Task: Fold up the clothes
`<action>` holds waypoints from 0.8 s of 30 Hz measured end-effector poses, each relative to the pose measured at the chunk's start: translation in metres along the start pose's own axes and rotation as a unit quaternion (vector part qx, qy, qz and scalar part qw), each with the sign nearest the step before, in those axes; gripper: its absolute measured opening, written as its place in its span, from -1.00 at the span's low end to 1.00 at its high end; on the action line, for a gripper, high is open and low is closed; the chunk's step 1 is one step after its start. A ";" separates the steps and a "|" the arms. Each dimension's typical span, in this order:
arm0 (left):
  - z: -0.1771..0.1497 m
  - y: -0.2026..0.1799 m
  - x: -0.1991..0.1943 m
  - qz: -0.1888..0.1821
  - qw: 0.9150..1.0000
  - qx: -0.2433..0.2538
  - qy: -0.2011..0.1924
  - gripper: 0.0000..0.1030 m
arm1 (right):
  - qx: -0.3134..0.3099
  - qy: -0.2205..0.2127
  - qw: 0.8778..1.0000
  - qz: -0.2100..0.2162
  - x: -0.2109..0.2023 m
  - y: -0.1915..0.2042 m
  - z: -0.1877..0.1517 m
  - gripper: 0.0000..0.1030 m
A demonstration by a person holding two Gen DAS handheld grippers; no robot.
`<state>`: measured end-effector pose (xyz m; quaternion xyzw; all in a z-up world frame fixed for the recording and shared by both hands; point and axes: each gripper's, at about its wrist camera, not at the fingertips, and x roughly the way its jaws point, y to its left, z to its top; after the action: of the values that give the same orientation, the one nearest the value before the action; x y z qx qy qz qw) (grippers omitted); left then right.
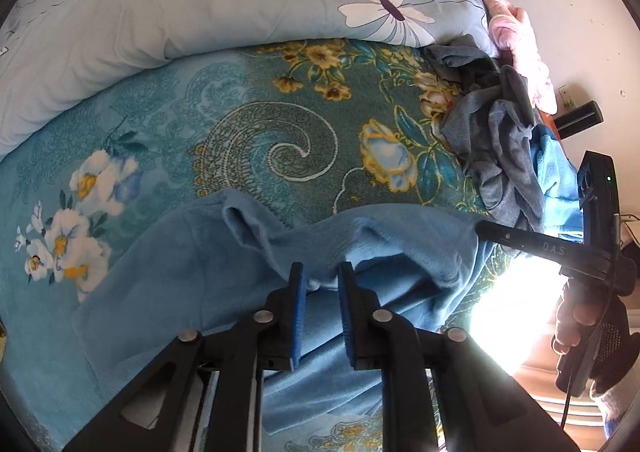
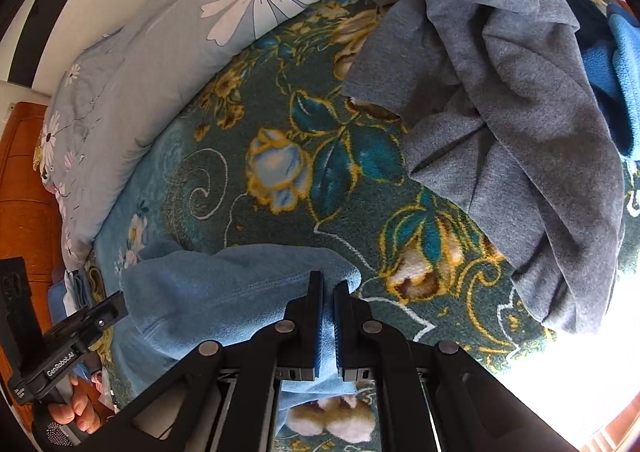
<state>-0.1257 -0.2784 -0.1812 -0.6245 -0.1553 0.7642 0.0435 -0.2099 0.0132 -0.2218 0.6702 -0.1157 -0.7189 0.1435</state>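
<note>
A light blue fleece garment [image 1: 180,272] [image 2: 224,292] lies crumpled across the near side of a teal floral blanket [image 1: 280,111] [image 2: 320,171]. My left gripper [image 1: 321,272] is shut on a bunched fold along its upper edge, which rises between the blue pads. My right gripper [image 2: 328,284] is shut on the garment's other end, with cloth filling the narrow gap. The left wrist view catches the right gripper [image 1: 480,228] pinching that edge at the right. In the right wrist view, the left gripper [image 2: 116,304] appears at the far left, held by a hand.
A heap of grey clothes [image 1: 504,155] [image 2: 520,111] with a brighter blue piece [image 1: 556,179] [image 2: 616,63] sits at the right. A pale daisy-print duvet [image 1: 200,3] [image 2: 160,51] borders the far side. A wooden headboard [image 2: 24,191] and sun glare [image 1: 512,312] flank the bed.
</note>
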 end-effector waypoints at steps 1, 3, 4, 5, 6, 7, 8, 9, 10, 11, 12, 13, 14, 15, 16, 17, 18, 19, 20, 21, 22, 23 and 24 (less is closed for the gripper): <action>-0.001 0.005 -0.003 0.002 1.000 -0.003 0.000 -0.46 | -0.002 0.004 1.000 -0.004 0.005 -0.001 0.003 -0.89; -0.002 0.019 -0.009 0.006 1.000 -0.014 -0.006 -0.21 | -0.005 0.012 1.000 -0.013 0.016 -0.003 0.007 -0.89; -0.003 0.027 -0.013 0.007 1.000 -0.019 -0.010 -0.06 | -0.007 0.014 1.000 -0.016 0.019 -0.003 0.009 -0.88; -0.002 0.035 -0.014 0.014 1.000 -0.024 -0.011 -0.03 | -0.010 0.015 1.000 -0.019 0.020 -0.002 0.009 -0.86; -0.002 0.044 -0.016 0.023 0.999 -0.029 -0.012 -0.01 | -0.014 0.015 1.000 -0.022 0.021 -0.001 0.010 -0.85; -0.002 0.054 -0.016 0.029 0.999 -0.036 -0.010 0.00 | -0.017 0.015 0.999 -0.024 0.022 0.001 0.010 -0.85; -0.002 0.064 -0.017 0.033 0.998 -0.044 -0.007 0.00 | -0.020 0.014 0.999 -0.026 0.021 0.002 0.010 -0.84; -0.002 0.071 -0.017 0.037 0.998 -0.045 -0.004 0.01 | -0.019 0.012 0.999 -0.027 0.018 0.004 0.009 -0.84; -0.002 0.077 -0.017 0.041 0.998 -0.044 -0.002 0.01 | -0.019 0.010 0.999 -0.028 0.014 0.005 0.007 -0.81; -0.002 0.083 -0.017 0.045 0.998 -0.043 0.001 0.01 | -0.019 0.008 0.999 -0.030 0.009 0.006 0.005 -0.79; -0.002 0.089 -0.017 0.049 0.998 -0.043 0.004 0.02 | -0.020 0.005 0.999 -0.034 0.005 0.007 0.002 -0.76; -0.002 0.095 -0.017 0.052 0.998 -0.042 0.007 0.05 | -0.022 0.002 0.999 -0.043 0.000 0.009 -0.001 -0.66; -0.002 0.102 -0.017 0.056 0.998 -0.041 0.010 0.07 | -0.025 -0.001 0.998 -0.052 -0.005 0.010 -0.004 -0.43; -0.002 0.108 -0.017 0.060 0.997 -0.040 0.013 0.11 | -0.027 -0.004 0.998 -0.061 -0.010 0.011 -0.007 -0.20; -0.001 0.111 -0.017 0.063 0.997 -0.037 0.016 0.12 | -0.028 -0.009 0.997 -0.068 -0.015 0.012 -0.009 0.26; -0.001 0.114 -0.016 0.064 0.997 -0.033 0.018 0.13 | -0.025 -0.019 0.997 -0.071 -0.022 0.012 -0.012 0.40; 0.000 0.115 -0.016 0.064 0.997 -0.029 0.021 0.14 | -0.024 -0.027 0.997 -0.071 -0.027 0.013 -0.014 0.40; 0.001 0.117 -0.015 0.066 0.997 -0.023 0.023 0.15 | -0.026 -0.029 0.997 -0.069 -0.030 0.017 -0.013 0.40; 0.002 0.117 -0.014 0.068 0.997 -0.017 0.025 0.16 | -0.029 -0.032 0.997 -0.066 -0.034 0.020 -0.013 0.40; 0.003 0.117 -0.011 0.068 0.997 -0.011 0.026 0.19 | -0.031 -0.034 0.997 -0.063 -0.037 0.024 -0.012 0.40; 0.004 0.117 -0.009 0.068 0.997 -0.006 0.029 0.24 | -0.033 -0.037 0.997 -0.060 -0.040 0.028 -0.012 0.40; 0.007 0.116 -0.004 0.066 0.997 0.001 0.032 0.26 | -0.035 -0.039 0.997 -0.058 -0.044 0.031 -0.011 0.40; 0.009 0.115 0.000 0.063 0.997 0.008 0.036 0.29 | -0.040 -0.040 0.997 -0.054 -0.045 0.037 -0.010 0.40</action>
<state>-0.1199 -0.3891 -0.2136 -0.6596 -0.1080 0.7438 0.0060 -0.1956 -0.0044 -0.1671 0.6396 -0.0558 -0.7562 0.1266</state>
